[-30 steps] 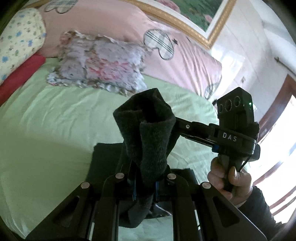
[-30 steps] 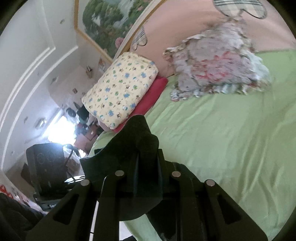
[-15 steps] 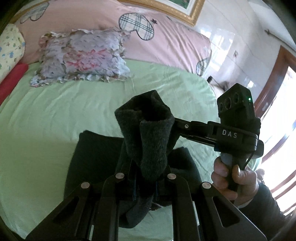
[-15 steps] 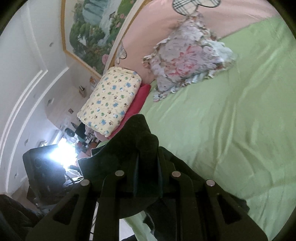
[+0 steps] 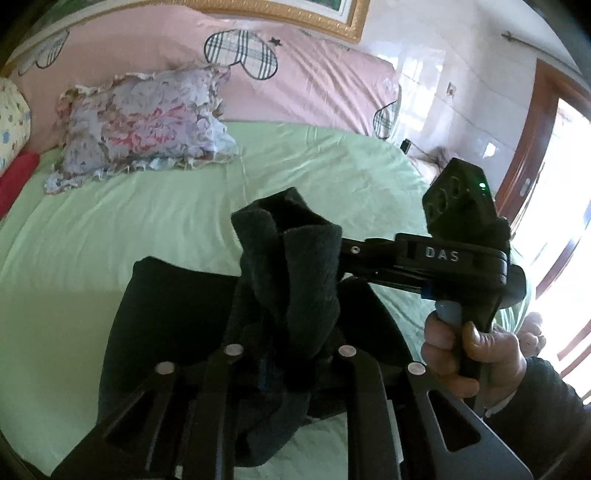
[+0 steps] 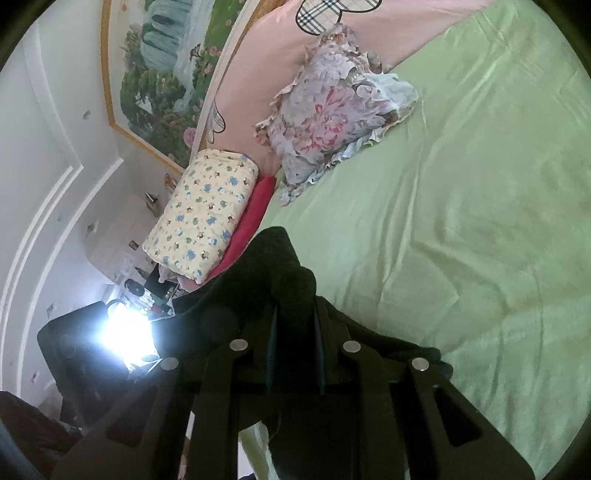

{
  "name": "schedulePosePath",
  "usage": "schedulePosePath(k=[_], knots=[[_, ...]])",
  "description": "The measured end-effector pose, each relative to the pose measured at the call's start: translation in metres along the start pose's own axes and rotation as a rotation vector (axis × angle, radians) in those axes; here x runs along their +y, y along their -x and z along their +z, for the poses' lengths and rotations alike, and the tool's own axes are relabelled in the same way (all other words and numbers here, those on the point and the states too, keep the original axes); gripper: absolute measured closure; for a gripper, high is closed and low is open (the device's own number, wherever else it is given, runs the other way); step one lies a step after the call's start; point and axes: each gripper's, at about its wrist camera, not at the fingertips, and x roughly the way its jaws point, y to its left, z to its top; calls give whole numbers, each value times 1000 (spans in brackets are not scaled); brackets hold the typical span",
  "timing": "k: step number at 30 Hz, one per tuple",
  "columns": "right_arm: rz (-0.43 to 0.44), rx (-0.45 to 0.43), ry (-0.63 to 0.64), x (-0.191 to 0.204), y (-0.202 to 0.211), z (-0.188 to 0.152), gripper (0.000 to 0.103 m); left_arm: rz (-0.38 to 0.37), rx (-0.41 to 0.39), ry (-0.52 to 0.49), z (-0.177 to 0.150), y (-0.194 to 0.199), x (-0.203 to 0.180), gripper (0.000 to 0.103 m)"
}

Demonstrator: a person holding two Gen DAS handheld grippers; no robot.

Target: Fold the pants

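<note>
We cannot see the left gripper's [image 5: 291,354] tips, because the black pants [image 5: 295,269] cover them. The right gripper's [image 6: 293,354] tips hide in the pants [image 6: 273,266] too. Bright glare [image 6: 125,339] washes out the room behind. The painting [image 5: 258,11] is cut off at the top.

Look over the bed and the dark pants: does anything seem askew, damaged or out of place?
Nothing looks damaged or spilled. The frilled floral cushion lies crooked on the green bedsheet. The dark fleecy pants are bunched, pinched by both the left hand-held gripper and the right hand-held gripper, as expected mid-fold.
</note>
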Motion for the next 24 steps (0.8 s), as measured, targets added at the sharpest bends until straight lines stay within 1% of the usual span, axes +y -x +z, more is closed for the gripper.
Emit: schedulePosePath(k=[3,5,6,8,9,11,12,13,14,15,16,17,18,19,21,24], knots=[[-6,-8,2,-2,-3,2,84,15,-6,-16,-2,-4,-3,75],[-5,-7,-11,-4,-3,2,83,15,-7,-37,-4,-6,-9,66],[-7,-13,-20,-6,-1,0,80,11,-7,-45,-4,-7,-11,63],[-26,-20,-31,-8,4,-3,76,0,-10,-66,-6,-8,-16,53],[-42,-25,-44,-10,8,-5,73,-7,-10,-78,-7,-8,-20,50],[-63,-43,-66,-13,17,-9,71,-20,-13,-107,-10,-9,-29,40],[-71,-51,-76,-15,22,-11,70,-27,-15,-124,-12,-9,-34,38],[-85,-64,-86,-16,29,-14,66,-34,-17,-140,-13,-9,-38,34],[-99,-78,-94,-18,37,-16,63,-40,-17,-152,-14,-8,-41,32],[-106,-99,-102,-18,47,-20,57,-49,-17,-165,-16,-8,-44,31],[-111,-113,-107,-18,53,-21,46,-58,-16,-171,-17,-8,-46,29],[-127,-129,-112,-18,60,-23,40,-73,-14,-177,-18,-7,-48,27],[-154,-150,-115,-16,69,-27,32,-90,-15,-182,-19,-5,-49,26],[-164,-165,-115,-15,75,-29,29,-106,-14,-186,-20,-4,-50,24],[-171,-191,-127,-13,86,-34,29,-146,-9,-190,-20,-1,-50,23],[-179,-215,-139,-8,98,-38,27,-211,1,-183,-19,7,-47,22]])
